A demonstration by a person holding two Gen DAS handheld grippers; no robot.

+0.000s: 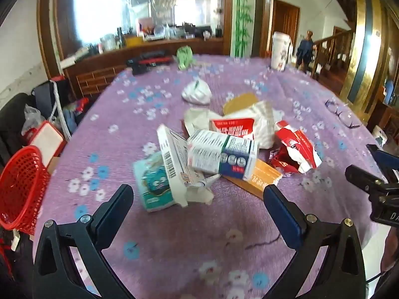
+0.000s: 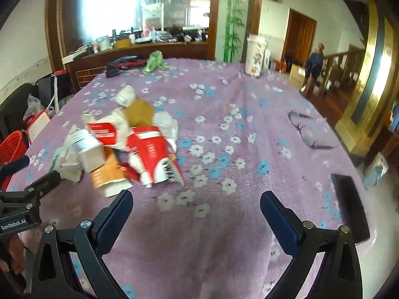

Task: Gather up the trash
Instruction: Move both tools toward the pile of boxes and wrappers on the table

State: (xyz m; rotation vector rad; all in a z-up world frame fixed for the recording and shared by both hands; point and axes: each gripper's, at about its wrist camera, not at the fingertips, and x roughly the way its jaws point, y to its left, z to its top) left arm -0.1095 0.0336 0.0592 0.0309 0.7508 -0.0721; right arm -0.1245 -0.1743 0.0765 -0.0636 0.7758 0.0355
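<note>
The left gripper [image 1: 199, 189] is standing spread wide with nothing between its jaws, and the heap of crumpled boxes and wrappers [image 1: 219, 149] is lying on the purple flowered tablecloth [image 1: 174, 236] just ahead of its fingertips. The right gripper [image 2: 197, 195] is likewise gaping empty, with the same heap ahead and to its left. A red mesh basket [image 1: 21, 186] is sitting off to the left gripper's left, at the table's edge.

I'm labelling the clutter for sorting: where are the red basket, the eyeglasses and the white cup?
red basket [image 1: 21, 177], left wrist view, mesh wall
eyeglasses [image 2: 308, 133], right wrist view, near lens
white cup [image 2: 254, 56], right wrist view, side wall
</note>
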